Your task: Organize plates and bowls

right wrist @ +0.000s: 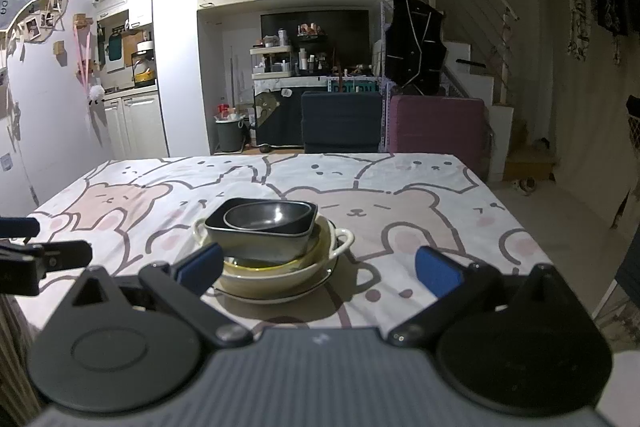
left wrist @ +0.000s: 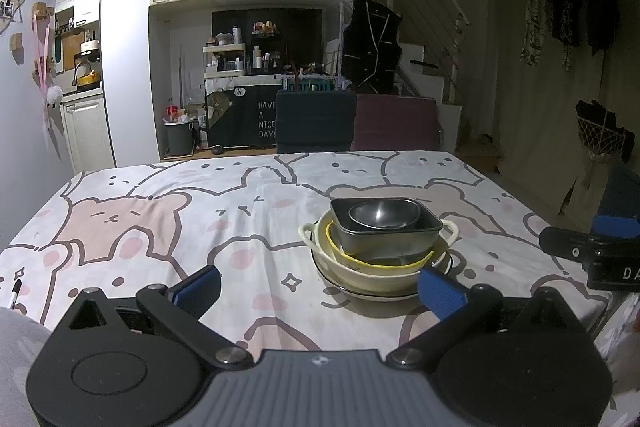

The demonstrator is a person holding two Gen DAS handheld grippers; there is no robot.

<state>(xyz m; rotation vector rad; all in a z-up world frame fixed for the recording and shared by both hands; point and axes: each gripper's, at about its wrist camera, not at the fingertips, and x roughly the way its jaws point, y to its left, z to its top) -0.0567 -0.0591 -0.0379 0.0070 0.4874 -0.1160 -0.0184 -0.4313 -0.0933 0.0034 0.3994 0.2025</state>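
Metal-topped dish stack (left wrist: 382, 247) just ahead, between both gaping tongs (right wrist: 318, 273)

The tabletop (left wrist: 240, 211) wears a matt printed cloth, slightly wrinkled. On it, a round metal bowl (left wrist: 384, 214) shows a dull brushed sheen inside a dark, matt square dish (left wrist: 388, 239). Beneath sit a glossy cream ceramic bowl (left wrist: 372, 273) and a glazed white plate (left wrist: 376, 294). Gripper pads (left wrist: 442, 293) look like ribbed blue rubber.

black cloth (left wrist: 244, 119): "HAVE A NICE DAY" | right claw body (left wrist: 612, 269): "DA", rest cut off
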